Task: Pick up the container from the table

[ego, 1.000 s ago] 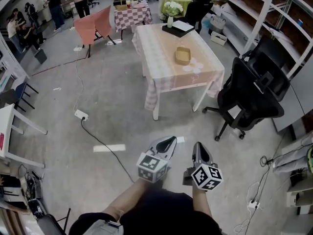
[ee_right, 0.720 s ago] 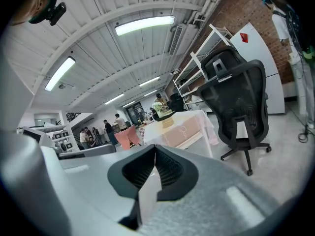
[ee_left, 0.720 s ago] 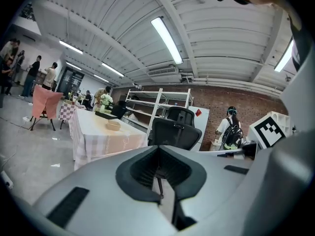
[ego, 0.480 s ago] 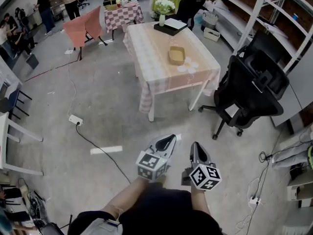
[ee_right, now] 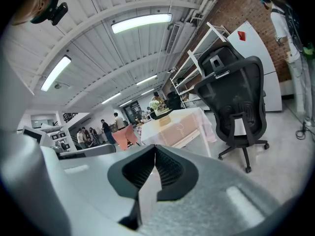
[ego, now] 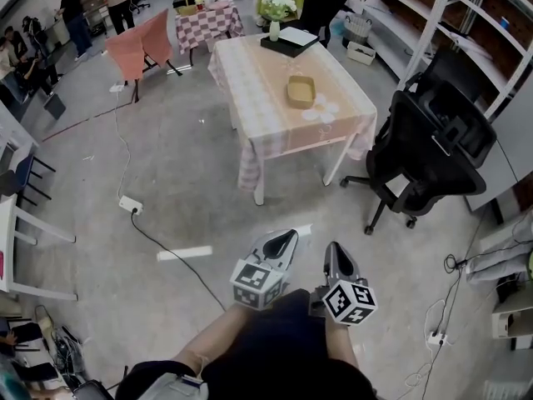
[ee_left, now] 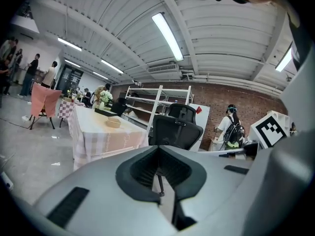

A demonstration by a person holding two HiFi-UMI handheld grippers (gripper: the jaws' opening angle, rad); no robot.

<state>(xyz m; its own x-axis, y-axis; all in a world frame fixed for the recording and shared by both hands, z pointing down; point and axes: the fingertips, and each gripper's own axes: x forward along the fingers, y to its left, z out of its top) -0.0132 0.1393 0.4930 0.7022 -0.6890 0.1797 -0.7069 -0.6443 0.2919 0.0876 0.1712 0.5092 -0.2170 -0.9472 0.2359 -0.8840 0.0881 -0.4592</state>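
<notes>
A tan, shallow container point(ego: 301, 91) sits on the table point(ego: 266, 98), which has a pale checked cloth, far ahead of me across the floor. It shows small in the left gripper view point(ee_left: 113, 122) and in the right gripper view point(ee_right: 163, 120). My left gripper point(ego: 286, 239) and right gripper point(ego: 333, 252) are held close to my body, side by side, both shut and holding nothing. They point toward the table from a distance.
A black office chair point(ego: 429, 161) stands right of the table. A white power strip point(ego: 129, 203) with a black cable lies on the floor at left. Metal shelving point(ego: 466, 15) lines the right side. People point(ego: 71, 11) and a pink chair point(ego: 146, 44) are far back left.
The table and chair have shifted slightly in the head view as I moved a little closer. Both grippers stay shut in the same pose.
</notes>
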